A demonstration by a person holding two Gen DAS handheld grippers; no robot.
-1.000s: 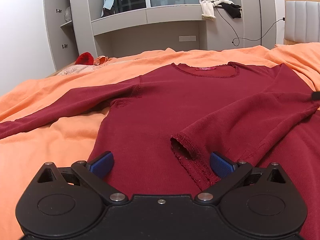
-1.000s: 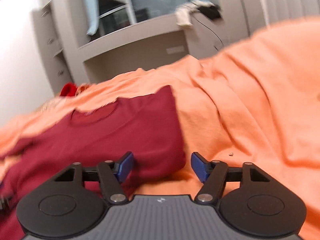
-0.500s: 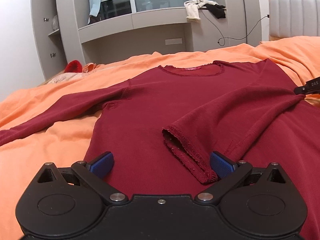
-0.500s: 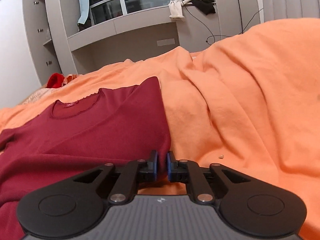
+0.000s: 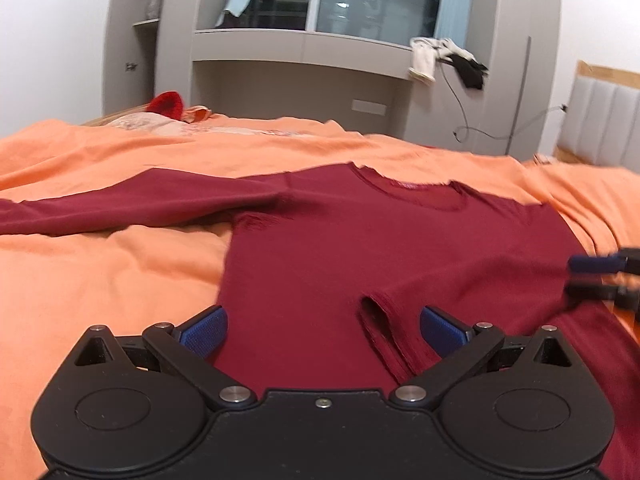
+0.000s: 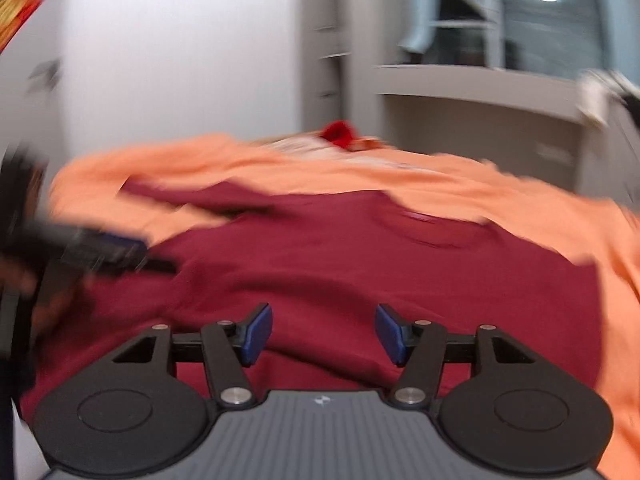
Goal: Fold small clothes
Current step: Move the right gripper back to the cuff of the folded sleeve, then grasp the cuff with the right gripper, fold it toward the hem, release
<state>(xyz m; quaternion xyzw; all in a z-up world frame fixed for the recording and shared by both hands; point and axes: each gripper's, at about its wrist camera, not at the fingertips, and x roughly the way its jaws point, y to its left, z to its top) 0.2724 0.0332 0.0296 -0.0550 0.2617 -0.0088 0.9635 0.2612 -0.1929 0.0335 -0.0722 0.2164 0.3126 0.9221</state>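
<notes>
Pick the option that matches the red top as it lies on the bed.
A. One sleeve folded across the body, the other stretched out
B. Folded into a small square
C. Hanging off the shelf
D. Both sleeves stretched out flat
A: on the red top, one sleeve lies across the body with its cuff near the middle, while the other sleeve stretches out over the orange sheet.

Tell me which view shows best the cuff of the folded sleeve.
The left wrist view: the cuff lies sharp on the red shirt, between the open left gripper fingers. The right wrist view is blurred; no cuff is recognisable there.
</notes>
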